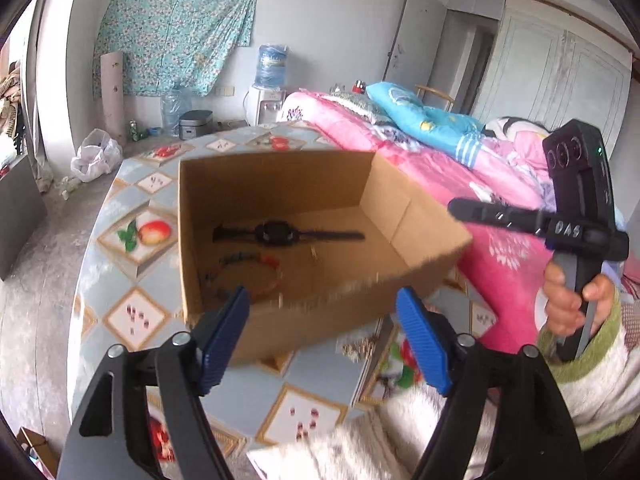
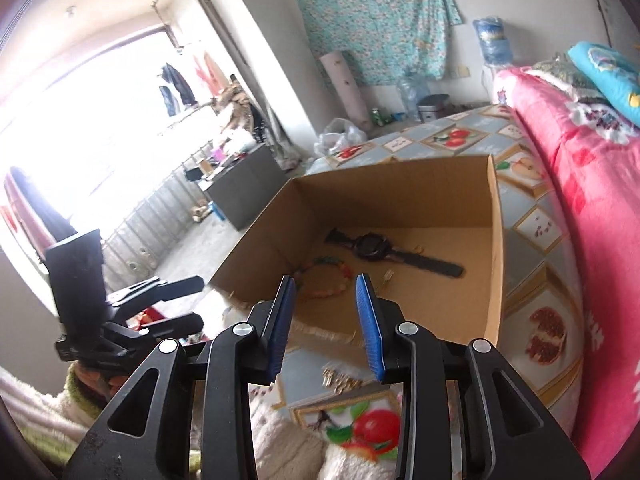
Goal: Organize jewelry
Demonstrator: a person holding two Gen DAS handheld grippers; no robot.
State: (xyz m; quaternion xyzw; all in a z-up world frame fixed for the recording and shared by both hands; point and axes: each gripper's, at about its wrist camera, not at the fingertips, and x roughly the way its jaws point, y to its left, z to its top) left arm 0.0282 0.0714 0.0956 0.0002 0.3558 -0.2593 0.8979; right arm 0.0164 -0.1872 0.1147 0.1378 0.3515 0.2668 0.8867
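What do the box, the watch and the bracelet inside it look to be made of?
Box: plain brown corrugated cardboard, matte, with a ragged, frayed front edge.
Watch: black throughout, dull sheen; strap looks like rubber or plastic, though blur leaves that open.
Bracelet: a ring of multicoloured beads, red, green and orange; stone, glass or plastic cannot be told.

Pale grey walls; floral teal cloth (image 1: 176,36) pinned up on far wall. Water dispenser (image 1: 267,92) with blue bottle below it, beyond bench's far edge. Bare concrete floor (image 1: 36,280), white plastic bag (image 1: 96,154) lying there. Bed with pink quilt (image 1: 460,184) along bench's right edge. Bright window (image 2: 80,120) at left, overexposed. White panelled wardrobe (image 1: 560,76) behind bed.
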